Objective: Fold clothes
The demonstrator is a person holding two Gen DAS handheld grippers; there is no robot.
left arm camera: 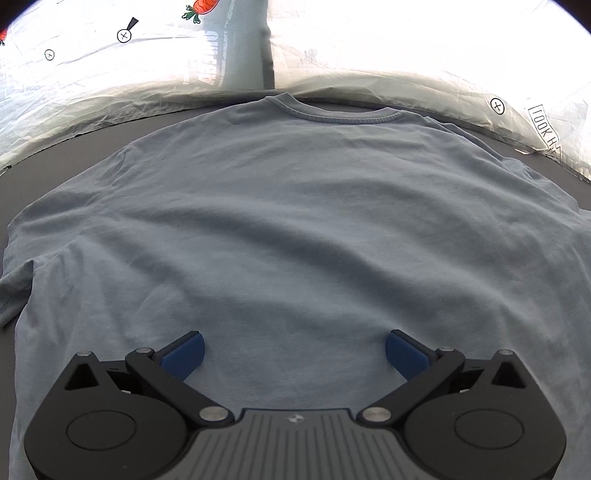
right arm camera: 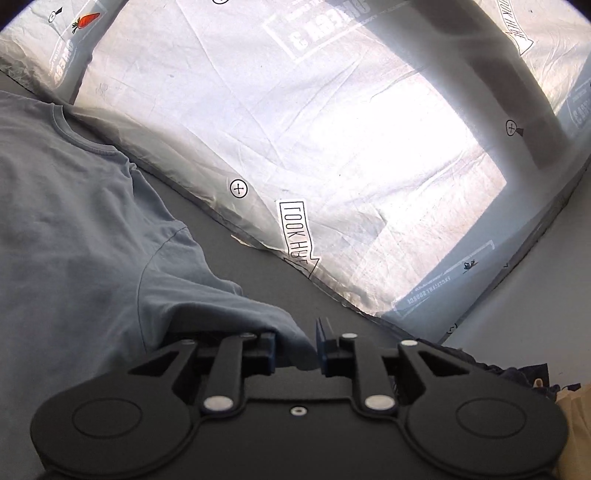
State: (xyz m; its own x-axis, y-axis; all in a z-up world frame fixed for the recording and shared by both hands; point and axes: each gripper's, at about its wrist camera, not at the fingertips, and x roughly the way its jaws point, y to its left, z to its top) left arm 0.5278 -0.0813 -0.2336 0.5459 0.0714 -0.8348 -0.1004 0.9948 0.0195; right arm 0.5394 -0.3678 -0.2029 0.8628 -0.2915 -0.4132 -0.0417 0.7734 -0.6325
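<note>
A grey-blue T-shirt point(left arm camera: 295, 221) lies spread flat on a dark grey surface point(left arm camera: 37, 184), its collar point(left arm camera: 332, 112) at the far end. My left gripper point(left arm camera: 293, 350) hovers over the shirt's lower body. Its blue pads point(left arm camera: 184, 354) stand wide apart with only flat cloth beneath them. In the right wrist view the shirt point(right arm camera: 74, 221) fills the left side, and its short sleeve point(right arm camera: 221, 295) runs toward me. My right gripper point(right arm camera: 297, 349) has its jaws drawn close, with the sleeve's end bunched between the pads.
A crinkled translucent plastic sheet point(right arm camera: 332, 147) with printed marks and a carrot picture point(left arm camera: 201, 7) rises behind the surface. Bare dark surface point(right arm camera: 295, 288) lies right of the sleeve. A heap of dark cloth point(right arm camera: 517, 373) and something tan point(right arm camera: 576, 413) sit at the lower right.
</note>
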